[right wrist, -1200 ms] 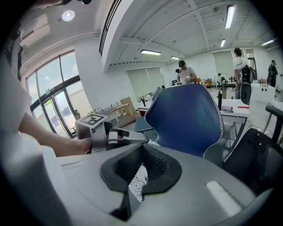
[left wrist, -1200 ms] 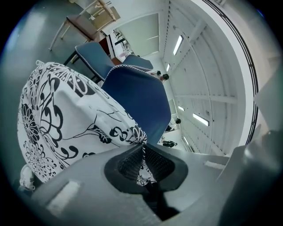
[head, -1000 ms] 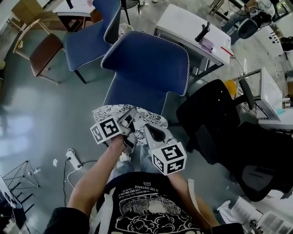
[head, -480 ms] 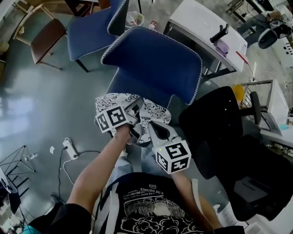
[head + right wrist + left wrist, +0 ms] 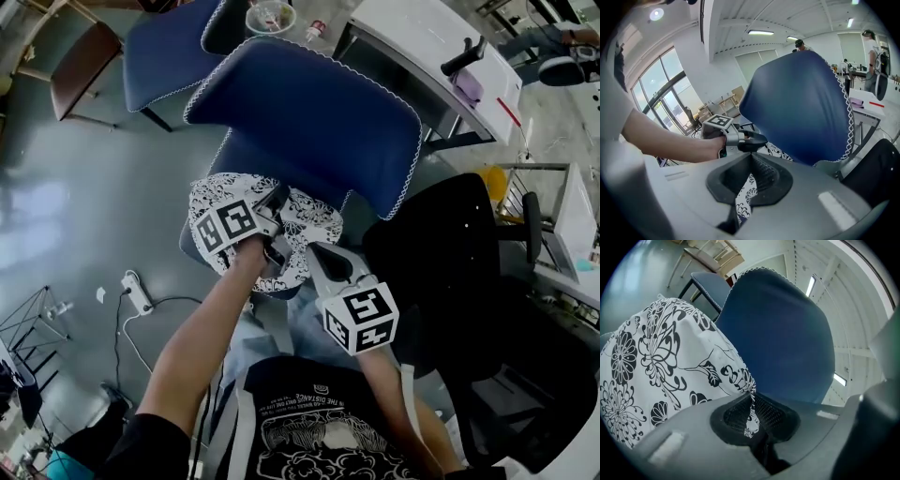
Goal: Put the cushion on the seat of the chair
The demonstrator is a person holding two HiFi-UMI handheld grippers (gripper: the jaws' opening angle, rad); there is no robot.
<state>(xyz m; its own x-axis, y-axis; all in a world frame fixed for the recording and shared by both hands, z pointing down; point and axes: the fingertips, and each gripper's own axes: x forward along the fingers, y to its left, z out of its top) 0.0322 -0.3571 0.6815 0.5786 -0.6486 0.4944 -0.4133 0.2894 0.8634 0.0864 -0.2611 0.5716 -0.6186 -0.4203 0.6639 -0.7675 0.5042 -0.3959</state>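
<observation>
Since the earlier frame both grippers have come down and moved farther out over the chair (image 5: 309, 112), carrying the cushion (image 5: 314, 225) with them. It used to hang at the near edge of the seat (image 5: 246, 155) and now spreads over the near half of it, just in front of the blue backrest. The black-and-white flowered cover lies mostly flat. Whether its full weight already rests on the seat is hard to tell from above. The left gripper (image 5: 278, 200) holds the cushion's left part, and its own view shows a thin fold of the printed fabric between the jaws. The jaws have just been easing apart, yet the fold still looks nipped. The right gripper (image 5: 314, 251) is nearer and further right, its jaws closed on a strip of the same fabric at the cushion's near edge. A black office chair (image 5: 441, 253) stands close on the right, and a second blue chair (image 5: 169, 47) stands far to the left. A white desk (image 5: 422, 56) is at the far right, and a power strip (image 5: 136, 292) lies on the floor at the left.
</observation>
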